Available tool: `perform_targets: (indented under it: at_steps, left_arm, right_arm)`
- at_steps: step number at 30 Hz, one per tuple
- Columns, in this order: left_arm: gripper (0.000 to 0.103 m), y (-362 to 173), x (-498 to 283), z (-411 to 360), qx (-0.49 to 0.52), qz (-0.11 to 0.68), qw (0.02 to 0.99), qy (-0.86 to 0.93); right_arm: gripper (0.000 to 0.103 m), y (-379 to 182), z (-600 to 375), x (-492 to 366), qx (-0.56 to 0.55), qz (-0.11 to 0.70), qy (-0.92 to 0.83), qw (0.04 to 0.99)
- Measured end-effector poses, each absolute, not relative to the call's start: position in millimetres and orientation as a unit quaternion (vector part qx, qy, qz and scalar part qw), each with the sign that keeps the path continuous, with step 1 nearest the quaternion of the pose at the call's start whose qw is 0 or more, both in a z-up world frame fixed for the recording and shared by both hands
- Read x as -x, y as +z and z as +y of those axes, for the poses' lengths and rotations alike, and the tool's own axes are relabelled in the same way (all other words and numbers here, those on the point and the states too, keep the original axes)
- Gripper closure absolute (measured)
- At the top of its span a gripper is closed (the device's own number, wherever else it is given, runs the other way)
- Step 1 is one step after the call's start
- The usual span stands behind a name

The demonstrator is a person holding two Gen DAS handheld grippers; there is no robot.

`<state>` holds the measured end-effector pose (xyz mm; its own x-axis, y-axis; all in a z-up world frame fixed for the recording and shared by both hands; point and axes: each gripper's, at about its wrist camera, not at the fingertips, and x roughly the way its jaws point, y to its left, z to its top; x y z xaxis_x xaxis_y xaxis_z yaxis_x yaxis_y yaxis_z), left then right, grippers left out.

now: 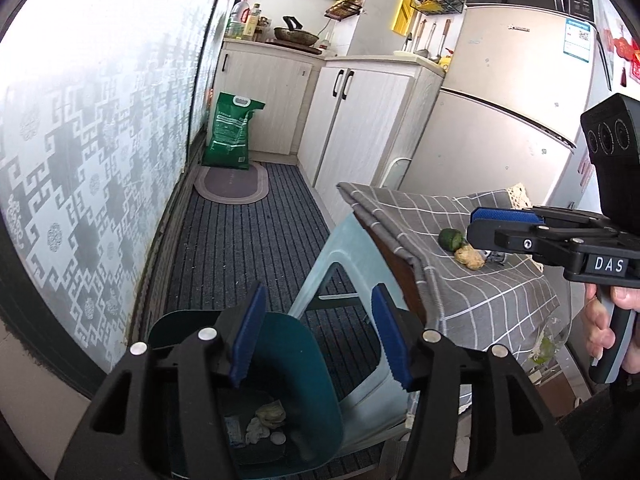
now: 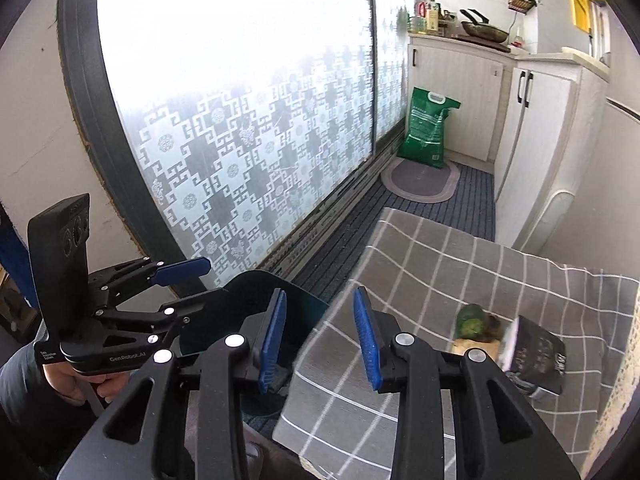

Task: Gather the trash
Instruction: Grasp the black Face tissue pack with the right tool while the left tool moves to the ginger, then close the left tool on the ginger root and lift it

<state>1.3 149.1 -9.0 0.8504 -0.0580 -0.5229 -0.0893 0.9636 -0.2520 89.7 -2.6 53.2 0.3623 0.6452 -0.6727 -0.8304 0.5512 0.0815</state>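
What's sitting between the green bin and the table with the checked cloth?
A pale plastic stool stands between the green bin and the cloth-covered table, seen in the left wrist view.

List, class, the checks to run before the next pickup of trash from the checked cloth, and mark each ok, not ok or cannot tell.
1. Right claw open and empty: ok.
2. Left claw open and empty: ok.
3. Teal bin mouth unobstructed, some trash inside: ok.
4. Green scrap and tan scrap free on the checked cloth: ok.
5. Dark packet beside them, free to lift: cannot tell, blurred.
6. Right claw lined up over a scrap: not ok.
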Motion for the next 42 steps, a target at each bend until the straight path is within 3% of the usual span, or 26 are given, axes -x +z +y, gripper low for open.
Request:
perform_targets:
  at_steps: [7,9,14,22,35,39,42]
  left_arm:
    - [0.041,-5,-29,101,0.096,0.279,0.956,-0.01]
    - [0.041,-5,-35,93,0.089,0.277,0.957,-0.014]
    - [0.038,4,-40,68,0.078,0.255,0.963,-0.034]
    - [0.034,-3,-59,33,0.046,0.275,0.959,-0.045]
    - [0.032,-11,-72,23,0.042,0.29,0.955,-0.042]
    - [0.032,-11,-78,15,0.042,0.291,0.955,-0.047]
    - [0.032,-12,-83,10,0.042,0.293,0.954,-0.049]
  right_arm:
    - [0.053,60,-65,-117,0.115,0.328,0.398,0.849]
    - [0.036,59,-81,-122,0.112,0.318,0.382,0.86]
    - [0.023,42,-112,-142,0.084,0.334,0.344,0.874]
    - [0.02,6,-125,-172,0.029,0.386,0.329,0.861]
    - [0.018,-15,-119,-191,0.027,0.384,0.299,0.873]
    - [0.031,-15,-114,-191,0.046,0.374,0.305,0.875]
    - [0.032,-13,-116,-191,0.043,0.373,0.318,0.87]
